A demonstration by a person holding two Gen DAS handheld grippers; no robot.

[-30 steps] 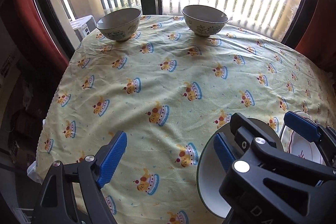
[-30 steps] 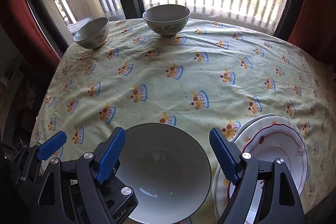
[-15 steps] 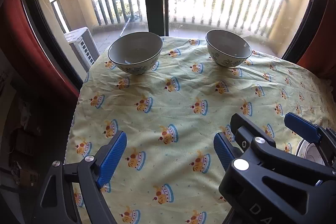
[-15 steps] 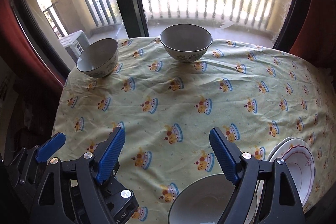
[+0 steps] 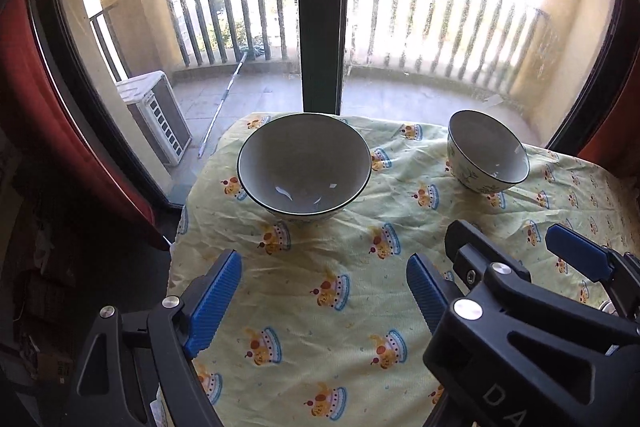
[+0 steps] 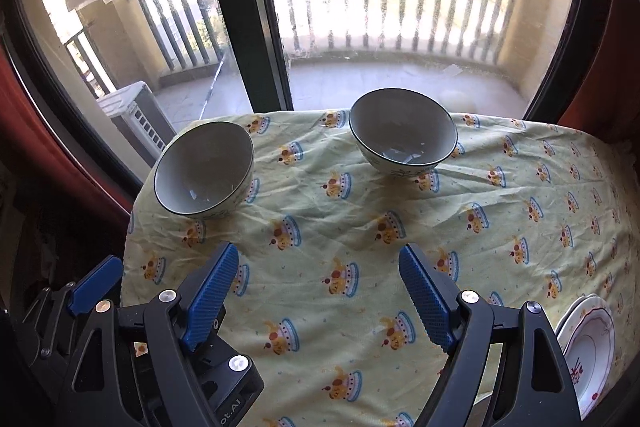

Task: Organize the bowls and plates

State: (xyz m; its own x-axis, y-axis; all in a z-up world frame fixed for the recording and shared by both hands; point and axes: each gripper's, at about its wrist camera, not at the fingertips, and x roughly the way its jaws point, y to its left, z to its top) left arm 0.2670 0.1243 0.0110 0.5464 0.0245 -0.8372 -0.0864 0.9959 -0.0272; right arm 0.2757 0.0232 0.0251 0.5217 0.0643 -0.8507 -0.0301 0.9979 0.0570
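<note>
Both tools are empty and spread wide over the patterned cloth [image 5: 328,267] that covers the desk; the left gripper [image 5: 324,291] hangs with nothing between its blue pads, and the right gripper [image 6: 320,291] stands just as wide and just as bare, alongside it. The things to be sorted are split between two ends of the desk: the near-left bowl [image 5: 304,167] sits by the far left corner, straight ahead of the left gripper, the far-right bowl [image 6: 402,135] sits beside it along the window edge, the two well apart, and a stack of plates [image 6: 588,343] shows only at the lower right edge of the right wrist view. The step in hand looks like a reach for the two bowls, one per gripper; to do it well, each gripper should come in over a rim rather than at the rounded belly, one pad inside the wall and one outside, since the glazed curve would likely let a side grip slide; the jaws need no further widening for that. The near-left bowl stands close to the desk's edge, so the approach there should come from the inner side, so that no push goes toward the drop; the wrinkled cloth may drag with a bowl that is slid, so a clean lift is the safer choice. Closing should be gentle and square to the rim, because ceramic pinched off-centre tends to tilt; the two grippers, travelling close together, should keep clear of one another on the way.
</note>
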